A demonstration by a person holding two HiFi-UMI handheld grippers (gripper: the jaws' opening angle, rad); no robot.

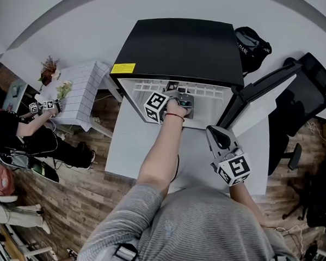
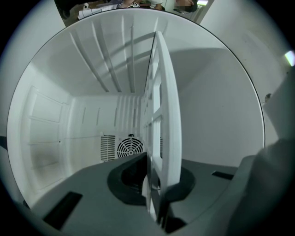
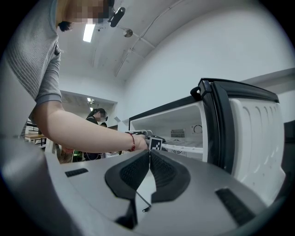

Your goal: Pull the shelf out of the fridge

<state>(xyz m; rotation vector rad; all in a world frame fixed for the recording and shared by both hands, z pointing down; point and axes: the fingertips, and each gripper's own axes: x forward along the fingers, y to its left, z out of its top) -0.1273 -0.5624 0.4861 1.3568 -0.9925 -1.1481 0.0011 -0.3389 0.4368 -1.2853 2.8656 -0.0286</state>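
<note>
Steep head view above fridge (image 1: 178, 46)

shelf (image 1: 208, 93): white slatted grid — lies level inside the cavity, front edge at the opening | fridge (image 1: 181, 46): black top, white interior, door open

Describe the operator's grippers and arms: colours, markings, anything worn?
Both the left gripper and the right gripper have grey bodies with dark, rounded jaw pads, ribbed on the right one. Each carries a white cube with black square markers. The person wears a grey ribbed short-sleeved top, a thin red band on the left wrist, and shoulder straps with buckles.
</note>
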